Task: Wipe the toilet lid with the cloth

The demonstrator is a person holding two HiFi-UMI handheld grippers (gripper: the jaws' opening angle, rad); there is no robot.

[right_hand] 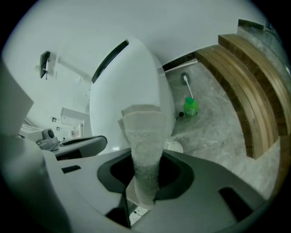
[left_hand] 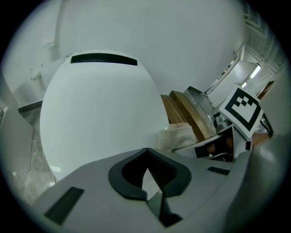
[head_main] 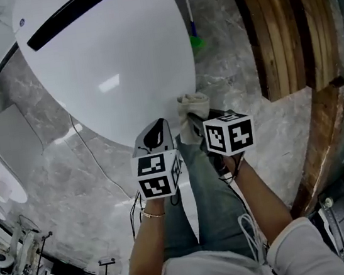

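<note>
Two grippers at the near rim of a closed toilet, one holding the cloth.

The right gripper [right_hand: 144, 178] is pinching a folded off-white terry cloth [right_hand: 142, 132], which sticks up out of its jaws and sits just beside the near right edge of the glossy white oval toilet lid [head_main: 107, 60]; whether it touches the lid I cannot tell. The left gripper [left_hand: 148, 172] has its jaws pressed together with nothing between them, and hangs close beside the right one over the lid's near rim. A green-based toilet brush [head_main: 195, 38] stands on the grey marble floor [head_main: 232, 68] beside the toilet, near a slatted wooden panel [head_main: 283, 23].
</note>
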